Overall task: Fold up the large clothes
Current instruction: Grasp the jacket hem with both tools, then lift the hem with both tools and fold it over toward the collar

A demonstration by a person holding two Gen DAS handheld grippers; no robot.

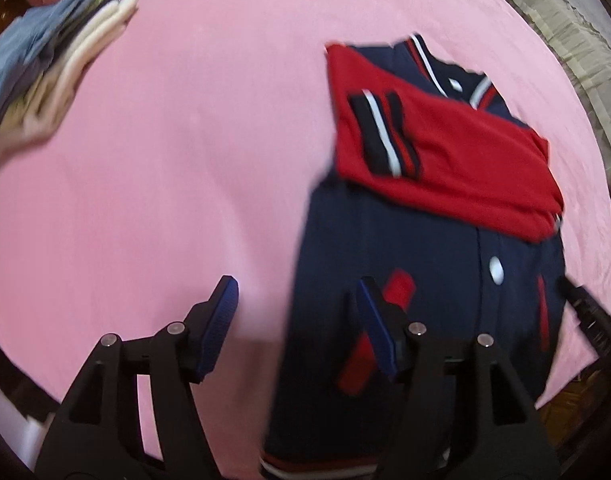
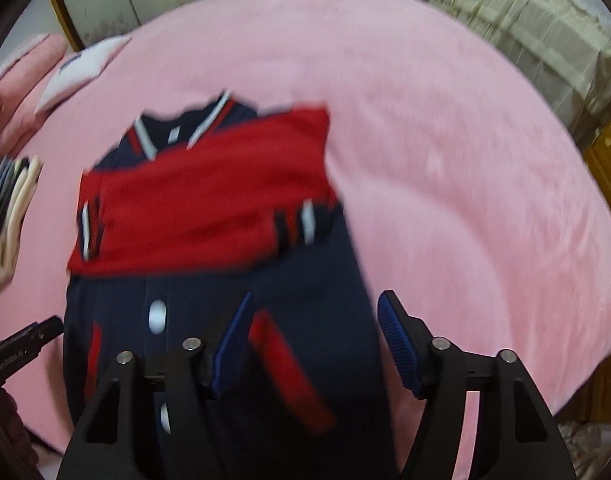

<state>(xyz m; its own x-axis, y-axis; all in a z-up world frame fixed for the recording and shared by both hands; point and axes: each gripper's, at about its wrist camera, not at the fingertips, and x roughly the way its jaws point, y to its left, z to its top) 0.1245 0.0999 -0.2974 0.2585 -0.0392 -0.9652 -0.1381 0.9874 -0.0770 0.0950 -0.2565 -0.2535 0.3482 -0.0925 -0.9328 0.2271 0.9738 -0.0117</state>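
Observation:
A navy varsity jacket [image 1: 425, 280] with red sleeves lies front up on the pink bed cover [image 1: 185, 160]. Both red sleeves [image 1: 445, 152] are folded across its chest, striped cuffs showing. It also shows in the right wrist view [image 2: 233, 280], with the sleeves [image 2: 201, 208] across the chest. My left gripper [image 1: 297, 304] is open and empty above the jacket's lower left edge. My right gripper [image 2: 317, 320] is open and empty above the jacket's lower right edge. The right gripper's tip shows in the left wrist view [image 1: 577, 300], and the left gripper's tip shows in the right wrist view [image 2: 33, 340].
A stack of folded clothes [image 1: 53, 68] lies at the bed's far left, also in the right wrist view [image 2: 13, 208]. A pink pillow [image 2: 21, 92] and a white folded item [image 2: 81, 72] sit at the head. A beige ruffled cover [image 2: 525, 32] lies beyond the bed's right side.

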